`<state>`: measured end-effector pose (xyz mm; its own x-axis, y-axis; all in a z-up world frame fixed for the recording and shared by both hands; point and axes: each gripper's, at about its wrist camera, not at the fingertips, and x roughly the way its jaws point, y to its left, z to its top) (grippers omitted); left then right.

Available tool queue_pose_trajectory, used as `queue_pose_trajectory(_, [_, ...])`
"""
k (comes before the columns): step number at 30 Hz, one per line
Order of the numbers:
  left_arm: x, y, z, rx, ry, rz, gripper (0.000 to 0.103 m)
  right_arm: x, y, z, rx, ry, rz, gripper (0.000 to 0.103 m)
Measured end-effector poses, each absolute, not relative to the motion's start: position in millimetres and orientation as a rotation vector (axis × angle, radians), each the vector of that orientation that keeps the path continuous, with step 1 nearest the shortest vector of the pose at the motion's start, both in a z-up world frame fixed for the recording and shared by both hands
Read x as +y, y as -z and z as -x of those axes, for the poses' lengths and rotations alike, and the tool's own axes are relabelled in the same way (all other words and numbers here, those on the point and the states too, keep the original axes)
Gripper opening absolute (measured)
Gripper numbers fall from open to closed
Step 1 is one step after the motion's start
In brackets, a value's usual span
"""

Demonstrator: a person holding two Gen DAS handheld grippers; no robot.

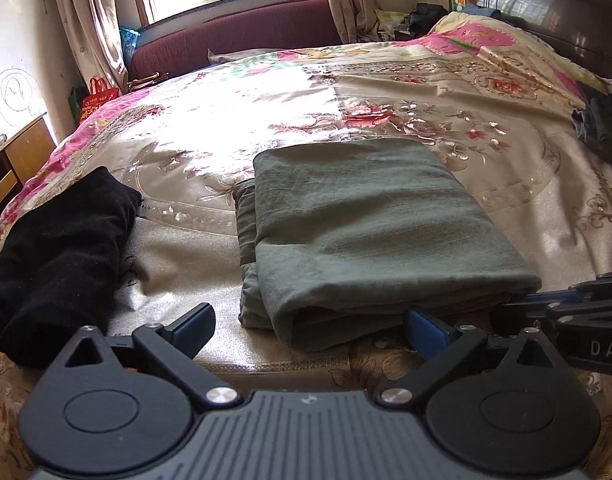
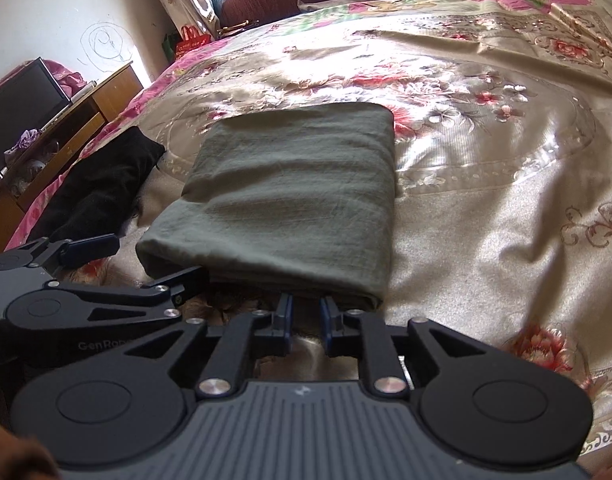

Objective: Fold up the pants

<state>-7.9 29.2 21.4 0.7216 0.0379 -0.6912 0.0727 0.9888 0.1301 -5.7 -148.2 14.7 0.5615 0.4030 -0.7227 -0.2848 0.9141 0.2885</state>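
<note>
Pants (image 1: 370, 232), grey-green, folded into a compact rectangle, centre frame on floral bedspread (image 1: 506, 168); left gripper (image 1: 310, 320) spread wide, empty; right gripper (image 2: 306, 316) narrowly parted, empty; folding seemingly complete, next likely withdrawal

The pants (image 1: 370, 232) are matt, faintly creased green-grey cloth. Beneath them the bedspread (image 1: 526, 184) is glossy satin-like fabric. At lower left, fuzzy black cloth (image 1: 54, 248).
</note>
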Motion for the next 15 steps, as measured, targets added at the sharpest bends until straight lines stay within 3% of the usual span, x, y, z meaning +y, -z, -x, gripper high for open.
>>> queue_pose_trajectory(5, [29.6,-19.3,14.5,0.776,0.014,-0.147,0.103,-146.3,-15.6,11.7,0.879,-0.422,-0.139,0.024])
queue_pose_trajectory(15, [27.8,-17.6,16.9,0.784,0.008,-0.148,0.103,-146.5,-17.6,20.6,0.879,-0.432,-0.140,0.026])
